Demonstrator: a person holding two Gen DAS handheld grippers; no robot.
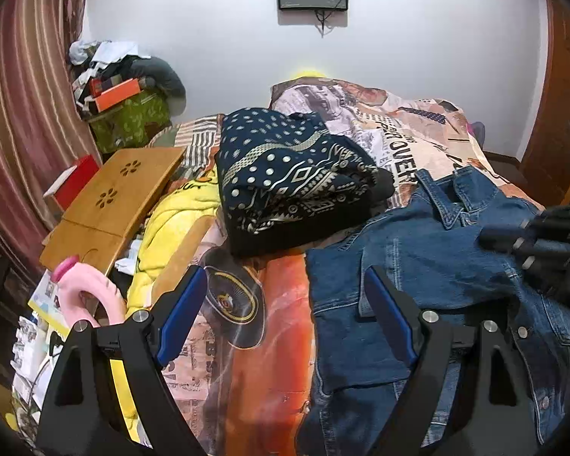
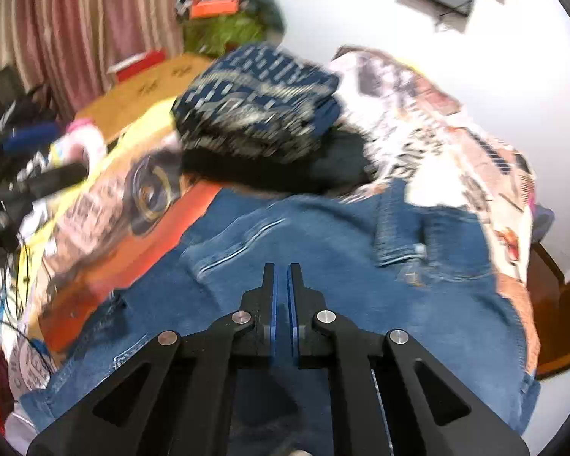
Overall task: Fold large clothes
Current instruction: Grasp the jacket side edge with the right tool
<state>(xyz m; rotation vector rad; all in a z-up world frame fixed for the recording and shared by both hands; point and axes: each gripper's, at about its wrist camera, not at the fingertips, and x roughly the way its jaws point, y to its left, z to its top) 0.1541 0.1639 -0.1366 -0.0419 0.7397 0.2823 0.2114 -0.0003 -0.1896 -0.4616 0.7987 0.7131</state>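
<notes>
While the bed [image 1: 247, 342] holds both finished and unfinished work, the items run as follows, left to right

1. Wooden tray [image 1: 110, 205], far left edge of the bed, beside a pink ring-shaped item [image 1: 91, 288]; no part in the task

2. Yellow garment [image 1: 171, 220], bunched along the left side, partly under the tray; it looks unfolded, so probably still to do, though whether it counts as laundry cannot be told

3. Left gripper [image 1: 285, 304], fingers spread wide, holding nothing, hovering above the orange bedspread with its right finger over the jacket's left edge

4. Patterned garment [image 1: 288, 182], navy with white dots and bands, stacked as a compact bundle at mid-bed on a dark layer; judged already folded

5. Denim jacket [image 1: 437, 266], right of centre, lying mostly flat with collar toward the wall and one front panel turned over; creased, no clean fold visible, so judged the piece in hand and at an early stage

6. Right gripper [image 2: 284, 269], fingers pressed almost together with only a thin slit between the blue pads; no cloth shows in the slit, so it seems to grip nothing; it sits low over the jacket's body, and the view is motion-blurred

Status: one item done, jacket begun at most, folds and stacking left
</notes>
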